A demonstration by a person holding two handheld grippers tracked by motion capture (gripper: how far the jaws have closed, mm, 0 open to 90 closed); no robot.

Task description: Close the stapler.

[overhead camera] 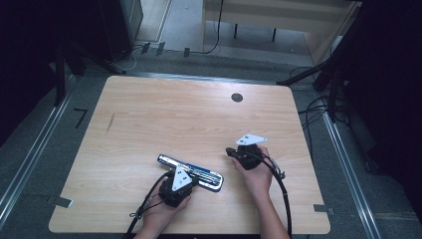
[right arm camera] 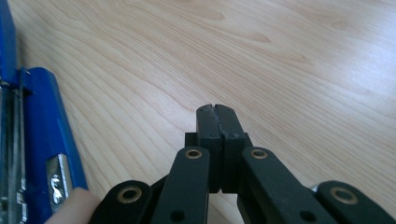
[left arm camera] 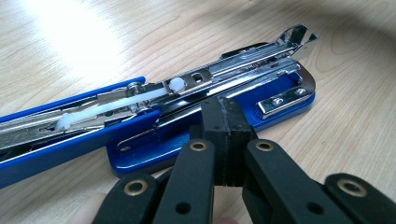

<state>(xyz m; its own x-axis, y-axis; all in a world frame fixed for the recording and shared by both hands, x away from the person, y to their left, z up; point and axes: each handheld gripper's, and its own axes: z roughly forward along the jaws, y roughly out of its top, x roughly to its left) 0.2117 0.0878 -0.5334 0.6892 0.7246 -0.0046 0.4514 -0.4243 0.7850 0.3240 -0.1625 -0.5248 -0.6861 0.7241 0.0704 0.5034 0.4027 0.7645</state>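
A blue stapler [overhead camera: 191,172] lies swung open flat on the wooden table [overhead camera: 189,114], its chrome staple channel [left arm camera: 219,74] and white pusher facing up. My left gripper [overhead camera: 180,180] sits at the stapler's near side, jaws shut with nothing between them, tips [left arm camera: 223,116] just over the blue base [left arm camera: 154,147]. My right gripper [overhead camera: 232,152] rests to the right of the stapler, apart from it, jaws pressed together and empty [right arm camera: 216,116]. The stapler's base end [right arm camera: 44,140] shows at the left in the right gripper view.
A dark round hole [overhead camera: 237,97] marks the table's far right part. Cables trail from both grippers toward the near edge. Dark stands and cables [overhead camera: 318,107] crowd the floor around the table. A fingertip [right arm camera: 70,207] shows beside the right jaws.
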